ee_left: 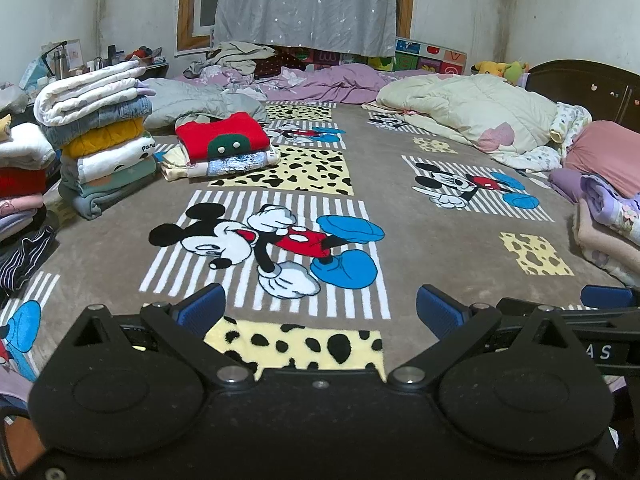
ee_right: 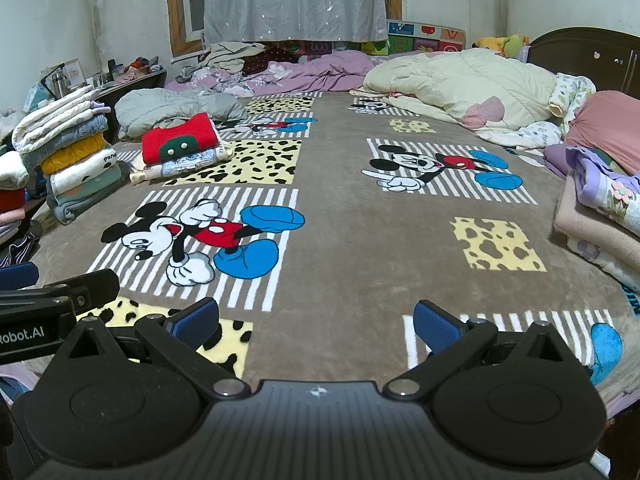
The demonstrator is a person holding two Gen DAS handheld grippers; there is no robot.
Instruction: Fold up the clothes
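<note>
Left to right, seen from the foot of the bed. Ahead and far to the left of the jaws stood a tall stack of folded clothes (ee_left: 100, 148), at the bed's left edge. Just right of it, still ahead and left of both pairs of jaws, lay a shorter folded pile topped by a red sweater (ee_left: 222, 138). Beyond that, at the far end of the bed under the grey curtain (ee_left: 308, 4), a heap of unfolded clothes (ee_left: 240, 58) lay rumpled, with no long axis that could be made out.

The left gripper (ee_left: 320, 308) hovered low over the cartoon blanket (ee_left: 376, 184), its jaws spread wide and holding nothing. The right gripper (ee_right: 316, 322) hovered close alongside it, jaws likewise wide and empty. The stretch of blanket directly before both was bare of garments.

To the right of the jaws lay a cream quilt (ee_right: 460, 80) and a pile of folded blankets (ee_right: 596, 208).

Judgement: the next garment probably had to come from the far heap, which lay straight ahead and slightly left, well apart from both grippers; the left gripper appeared marginally nearer.
</note>
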